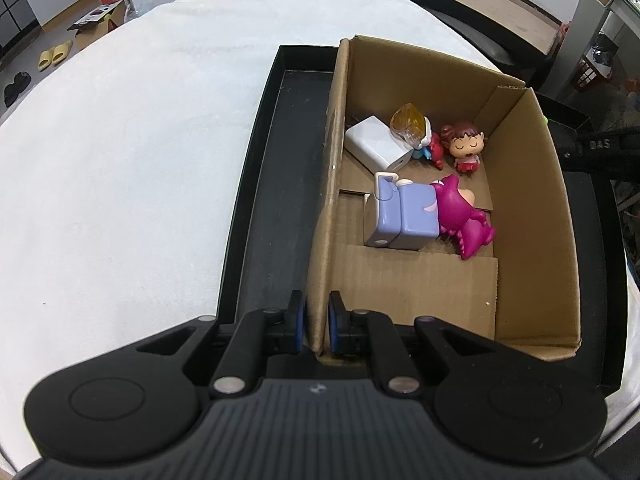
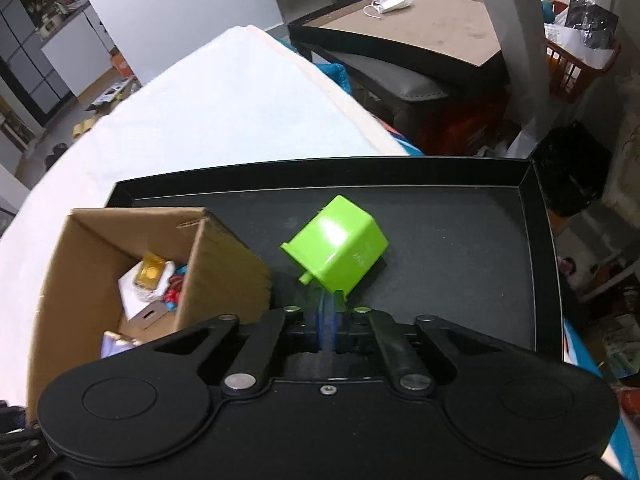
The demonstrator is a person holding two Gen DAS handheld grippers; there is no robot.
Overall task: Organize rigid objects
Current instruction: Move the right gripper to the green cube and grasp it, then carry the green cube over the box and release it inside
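Observation:
A cardboard box stands in a black tray on a white cloth. Inside lie a white cube, a wrapped amber piece, a girl figurine, a lilac block toy and a magenta dinosaur. My left gripper is shut on the box's near left wall. My right gripper is shut on the rim of a green plastic cup, held tilted above the tray, right of the box.
The white cloth spreads left of the tray. A dark table with a face mask and a can stands behind. An orange basket and clutter sit at the right.

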